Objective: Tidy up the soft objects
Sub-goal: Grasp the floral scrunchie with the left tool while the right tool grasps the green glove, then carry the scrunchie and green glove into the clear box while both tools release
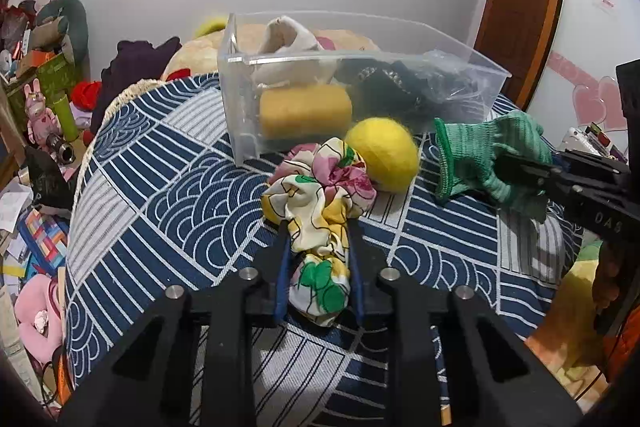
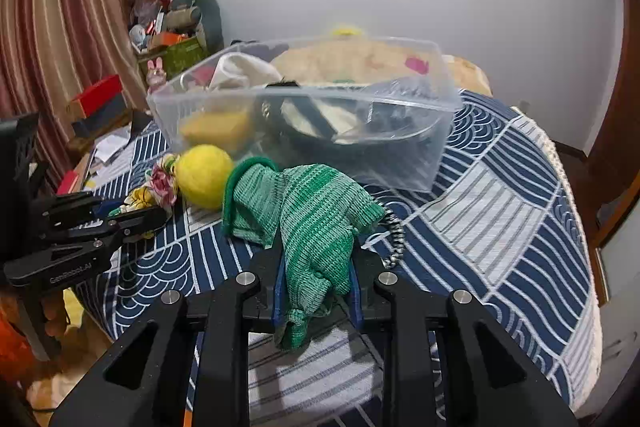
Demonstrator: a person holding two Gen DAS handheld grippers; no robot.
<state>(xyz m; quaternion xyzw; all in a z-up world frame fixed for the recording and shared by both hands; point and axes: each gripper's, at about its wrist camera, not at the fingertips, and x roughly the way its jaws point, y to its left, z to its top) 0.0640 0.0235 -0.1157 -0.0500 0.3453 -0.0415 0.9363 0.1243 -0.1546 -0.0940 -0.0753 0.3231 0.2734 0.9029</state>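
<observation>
Floral cloth (image 1: 320, 227) is clamped in left claw (image 1: 318, 227); green glove (image 2: 312, 223) in right claw (image 2: 316, 247). Only the right view shows a coiled cord (image 2: 394, 239) behind the glove. Clear bin (image 1: 360, 67) stands near the desk (image 1: 160, 187) edge.

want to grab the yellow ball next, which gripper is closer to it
Left, narrowly, judging from both views. The left gripper, shut on the floral cloth, sits just in front of the yellow ball. The right gripper holds the green glove off to the ball's side.
</observation>
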